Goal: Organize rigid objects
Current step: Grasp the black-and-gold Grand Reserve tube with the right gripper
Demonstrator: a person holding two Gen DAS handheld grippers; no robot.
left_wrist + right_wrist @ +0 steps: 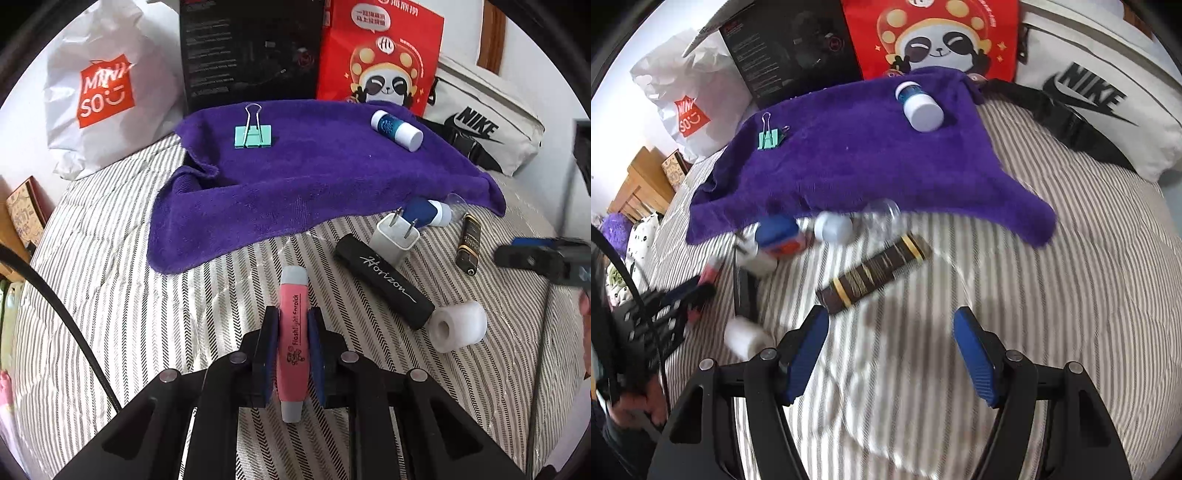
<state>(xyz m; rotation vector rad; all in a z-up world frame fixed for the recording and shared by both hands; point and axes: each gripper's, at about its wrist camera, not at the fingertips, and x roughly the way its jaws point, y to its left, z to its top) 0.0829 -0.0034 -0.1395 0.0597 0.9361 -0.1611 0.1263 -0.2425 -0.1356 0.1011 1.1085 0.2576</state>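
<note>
My left gripper is shut on a pink and grey flashlight earpick, held over the striped bedcover. A purple towel lies ahead with a green binder clip and a blue and white bottle on it. My right gripper is open and empty, just short of a dark brown gold-banded tube. The towel, clip and bottle also show in the right wrist view.
On the bedcover lie a black Horizon bar, a white charger plug, a blue bottle, a white roll and the dark tube. A white Miniso bag, black box, red panda bag and Nike bag stand behind.
</note>
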